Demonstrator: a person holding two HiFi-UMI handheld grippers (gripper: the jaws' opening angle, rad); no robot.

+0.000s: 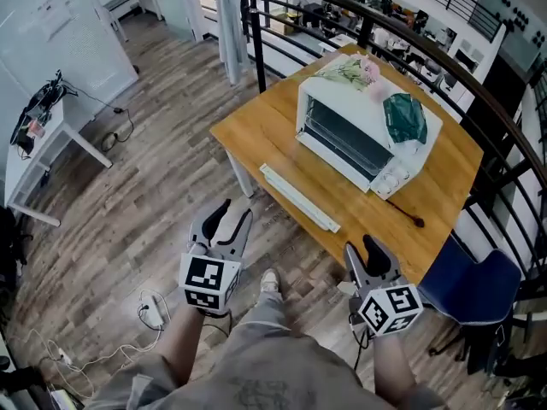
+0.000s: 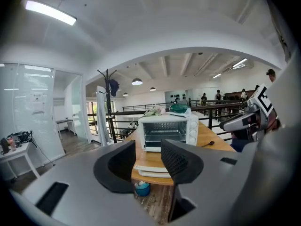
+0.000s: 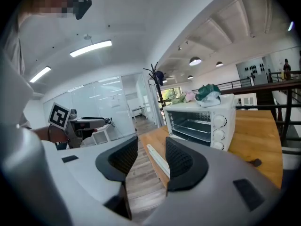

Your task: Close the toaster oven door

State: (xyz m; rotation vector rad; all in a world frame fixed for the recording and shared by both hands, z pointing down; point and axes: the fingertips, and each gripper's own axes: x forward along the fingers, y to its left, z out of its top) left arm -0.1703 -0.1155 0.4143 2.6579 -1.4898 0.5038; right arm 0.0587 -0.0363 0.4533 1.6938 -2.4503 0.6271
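Wooden surface (image 1: 256, 131) carries the toaster oven (image 1: 363, 114) with a rack (image 2: 163, 134) inside; only the left gripper view shows a blue tub (image 2: 141, 189) underneath; left hand-held gripper (image 2: 148, 150) and right hand-held gripper (image 3: 151, 155) gape empty.

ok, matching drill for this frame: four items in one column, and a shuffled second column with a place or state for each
Items
1. green cloth
2. white bar
3. blue chair
4. left hand-held gripper

Place or state
A. on the floor beside the wooden table
B. jaws apart, nothing between them
C. on top of the toaster oven
D. flat on the table, along the edge nearest the person

Pairs: 1-C, 2-D, 3-A, 4-B
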